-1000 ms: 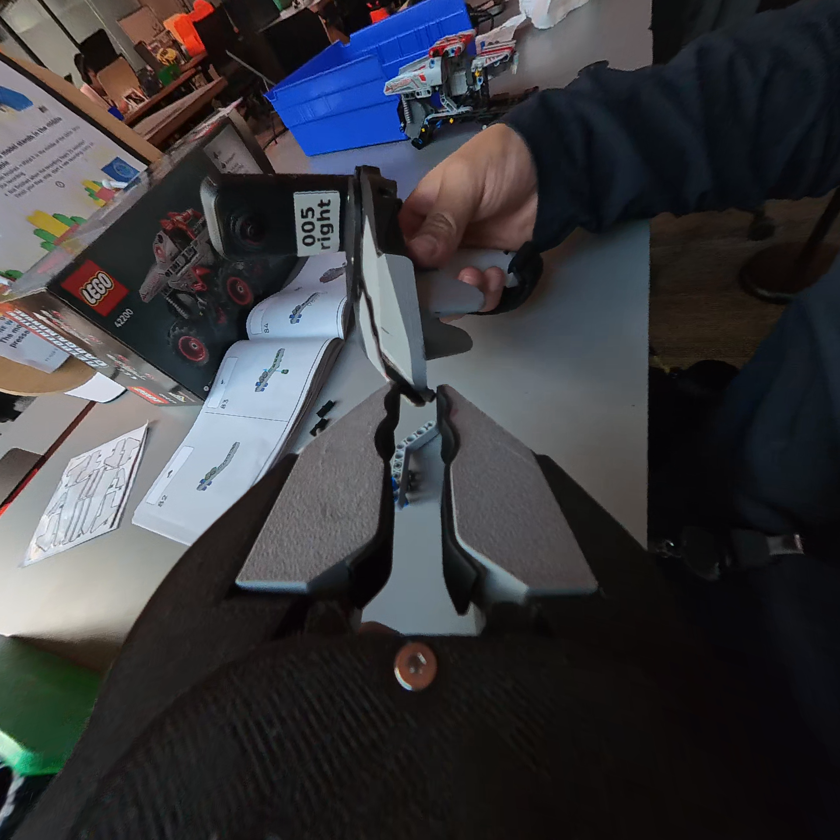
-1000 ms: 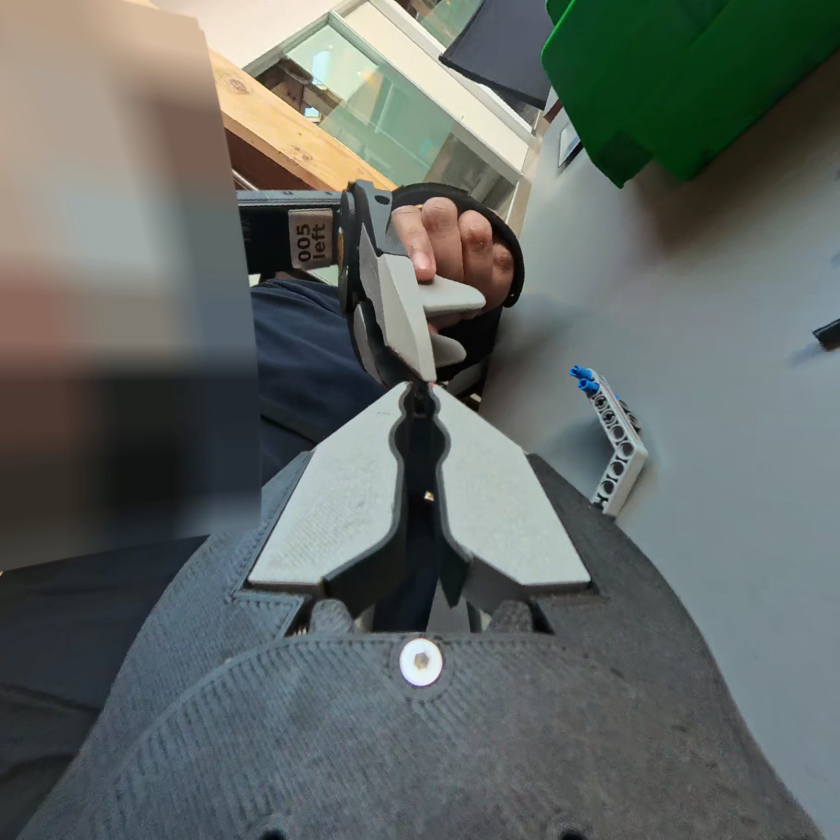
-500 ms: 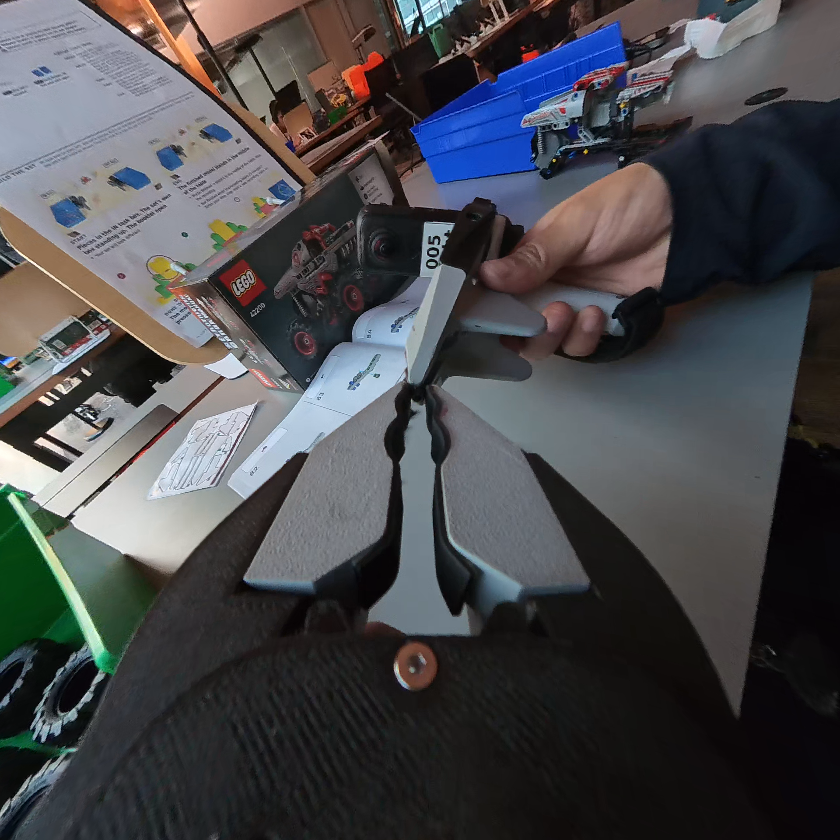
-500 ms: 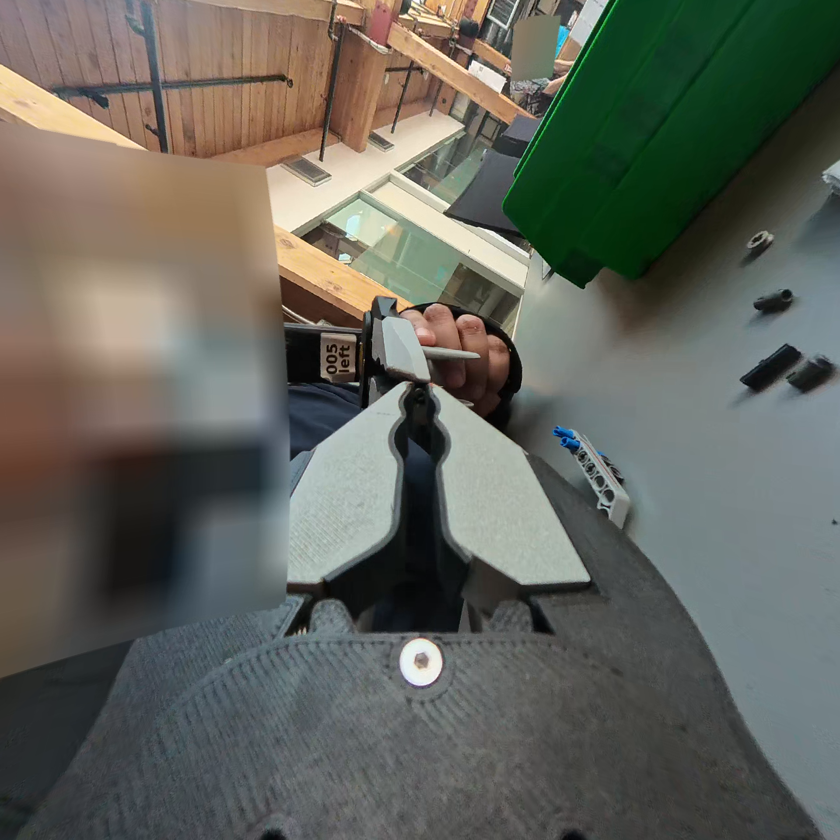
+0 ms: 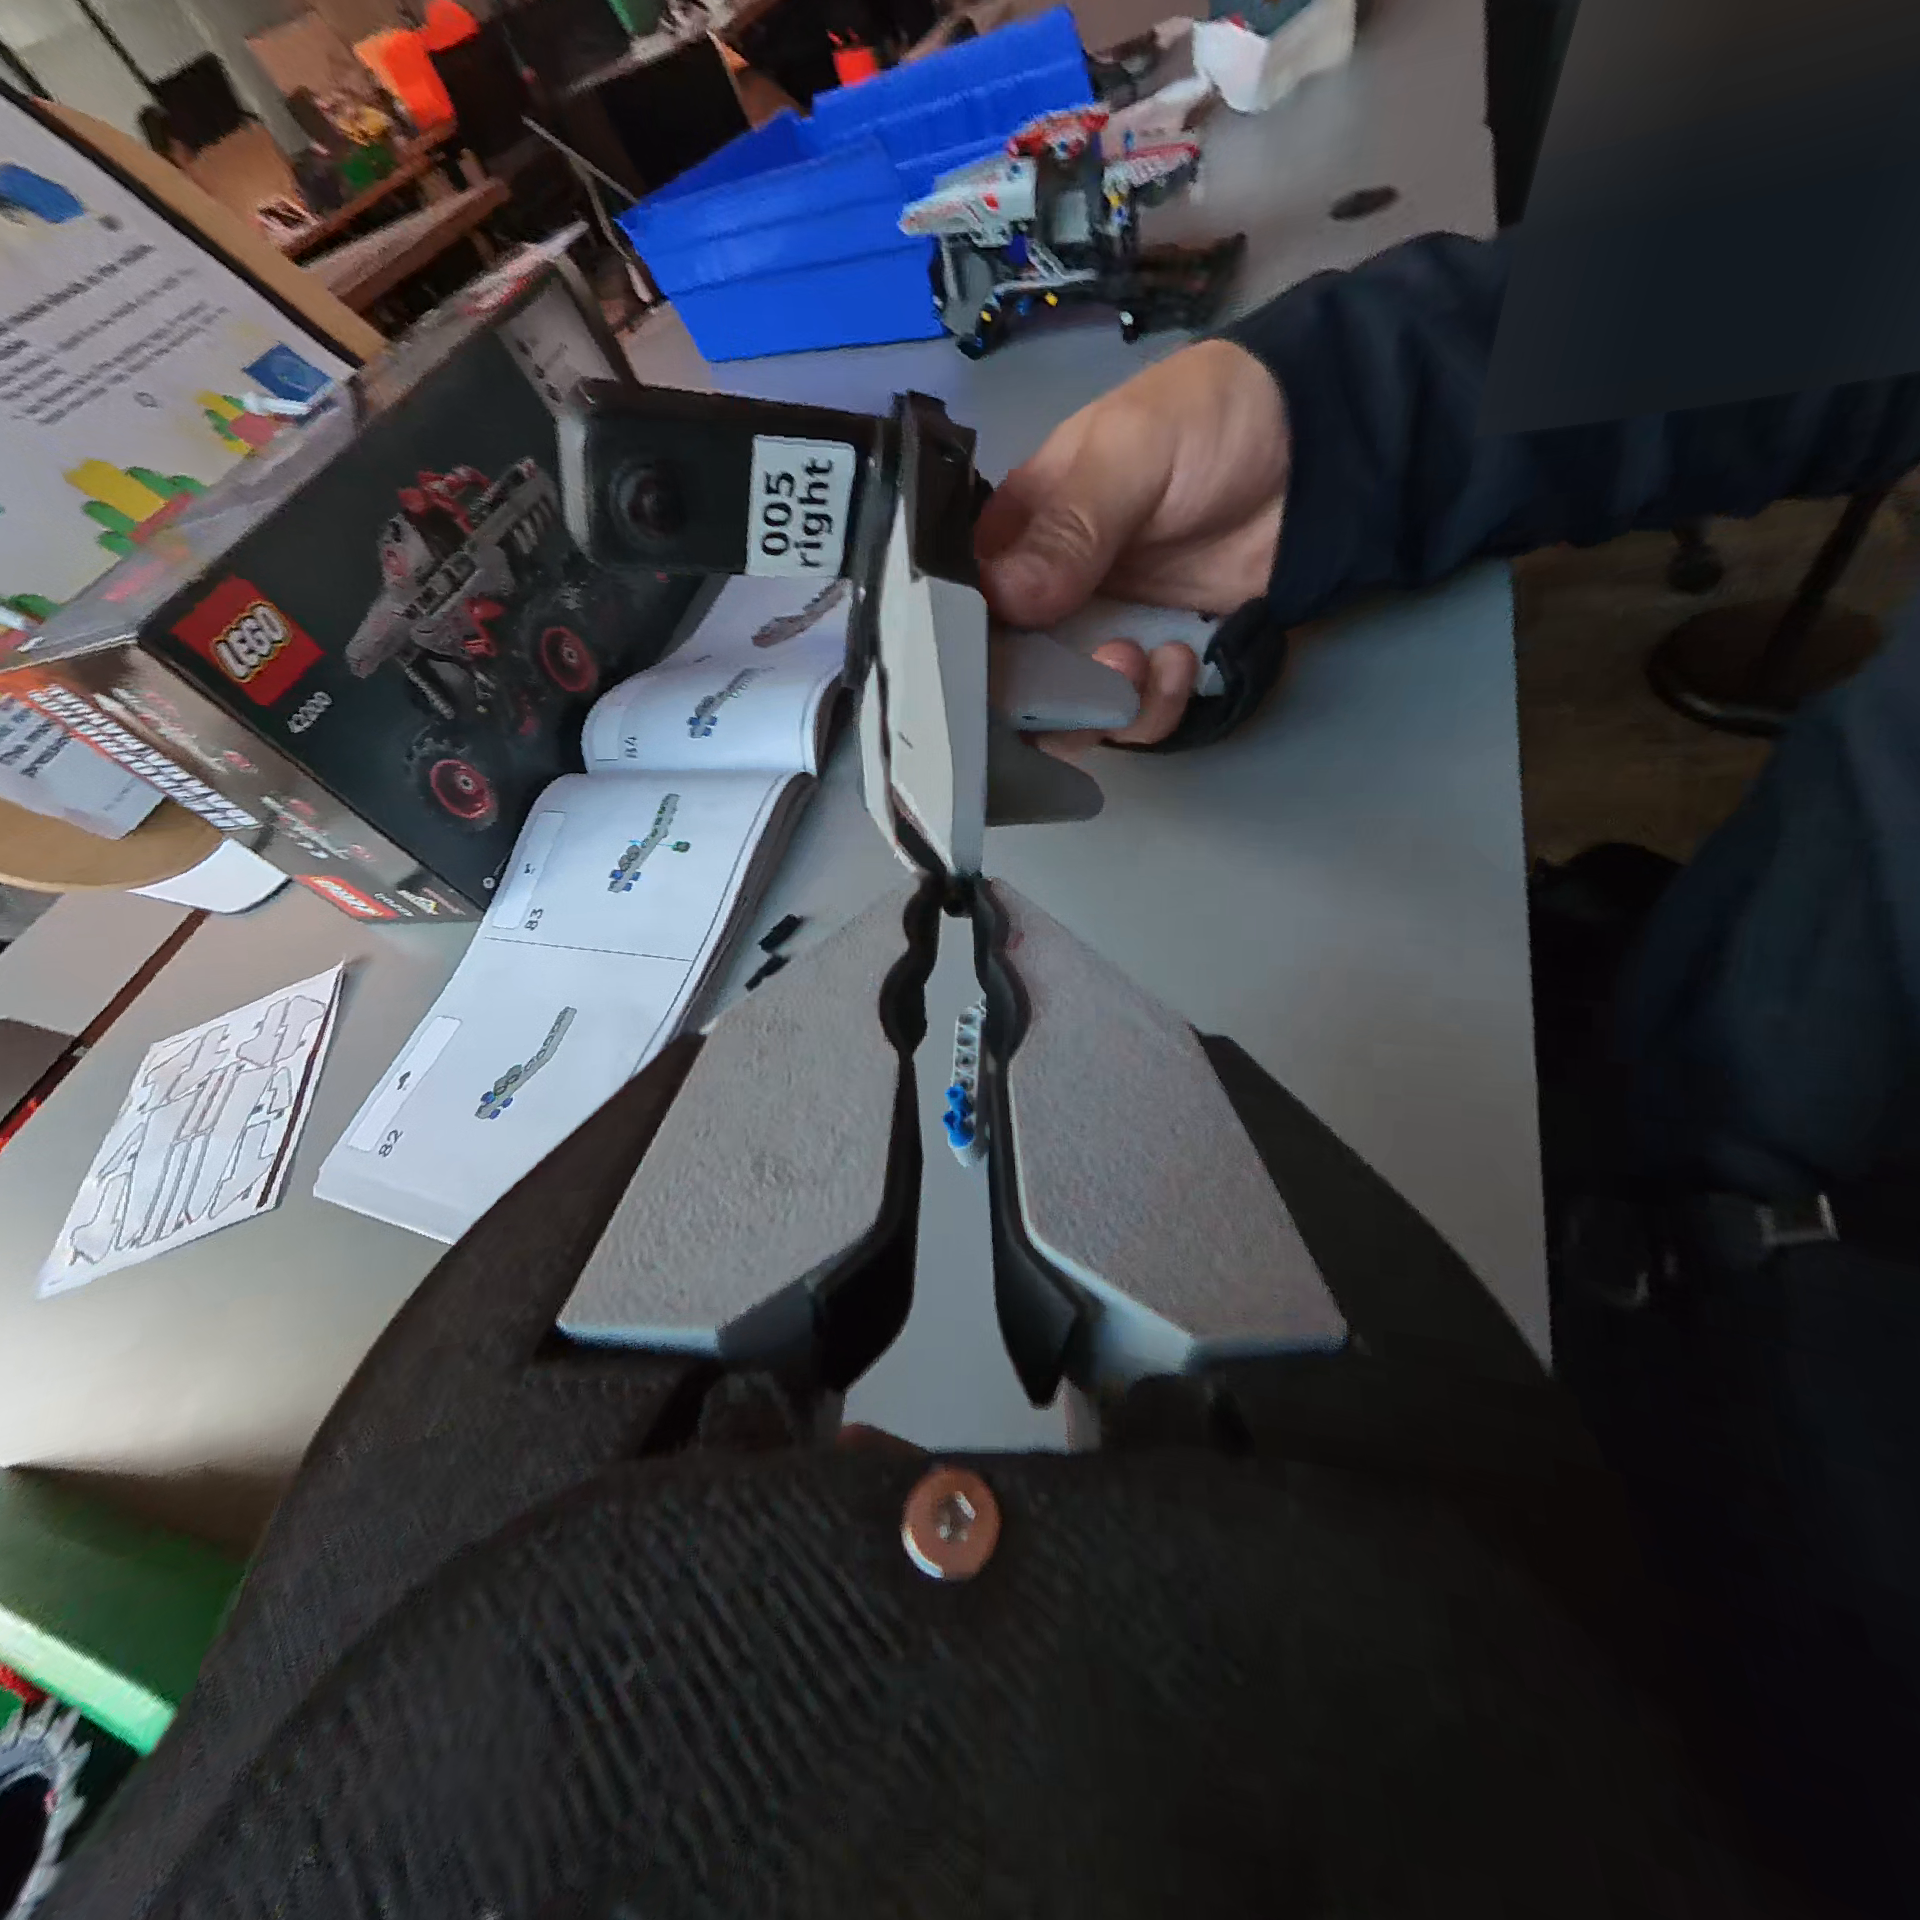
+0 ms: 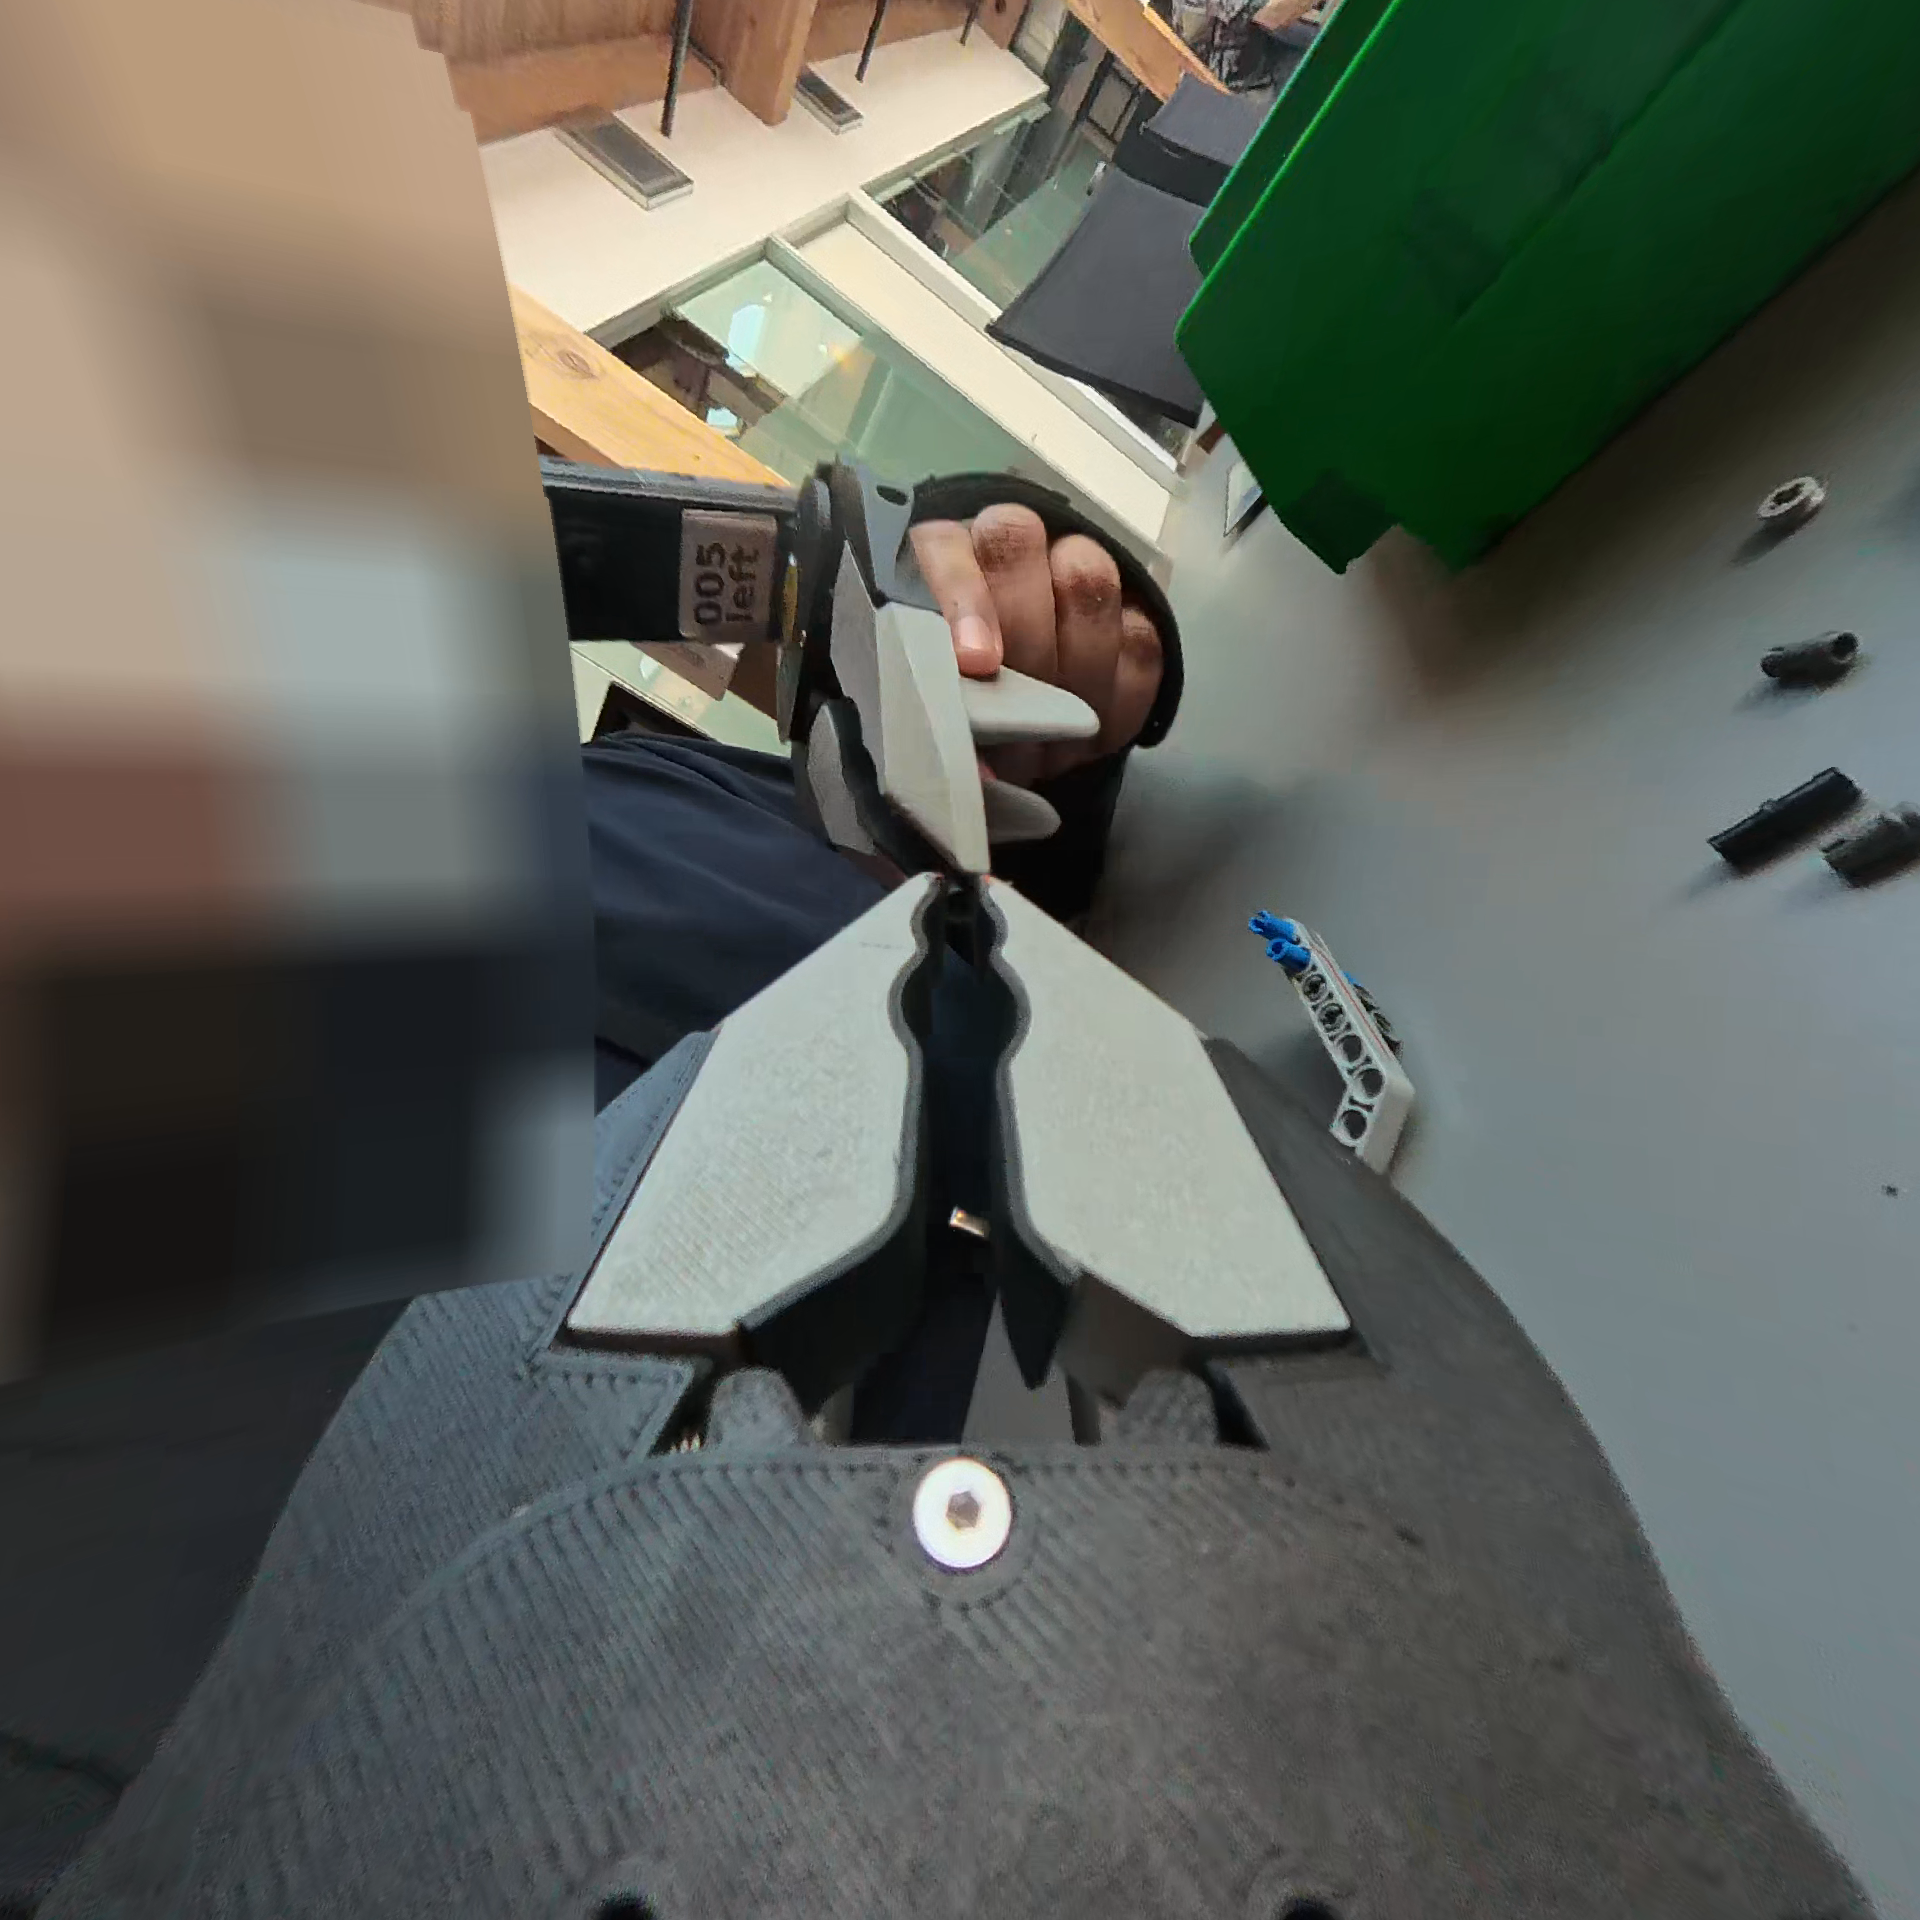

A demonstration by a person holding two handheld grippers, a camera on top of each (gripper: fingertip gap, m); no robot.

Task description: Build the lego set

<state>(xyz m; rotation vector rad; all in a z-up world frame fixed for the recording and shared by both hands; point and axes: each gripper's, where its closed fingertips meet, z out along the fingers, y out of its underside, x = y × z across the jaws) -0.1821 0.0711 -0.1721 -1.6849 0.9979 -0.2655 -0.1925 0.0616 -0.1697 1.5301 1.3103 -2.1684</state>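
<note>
Tips of the left gripper [image 5: 951, 902] and right gripper [image 6: 956, 891] meet above the counter [image 5: 1299, 935], both jaws clenched; whether anything is pinched between them I cannot tell. Only the left wrist view shows the instruction booklet [image 5: 582, 956] and set box [image 5: 343, 634]; only the right shows the green bin [image 6: 1558, 239]. The grey beam with blue pins [image 6: 1340, 1039] lies on the counter.

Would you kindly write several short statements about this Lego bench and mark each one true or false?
1. The instruction booklet lies open on the grey table. True.
2. The grey beam with blue pins is clamped in a gripper. False: it lies on the table, apart from both.
3. The left gripper and the right gripper meet tip to tip. True.
4. The green bin sits beside the set's box. False: they are far apart.
5. Small black pieces lie loose on the table. True.
</note>
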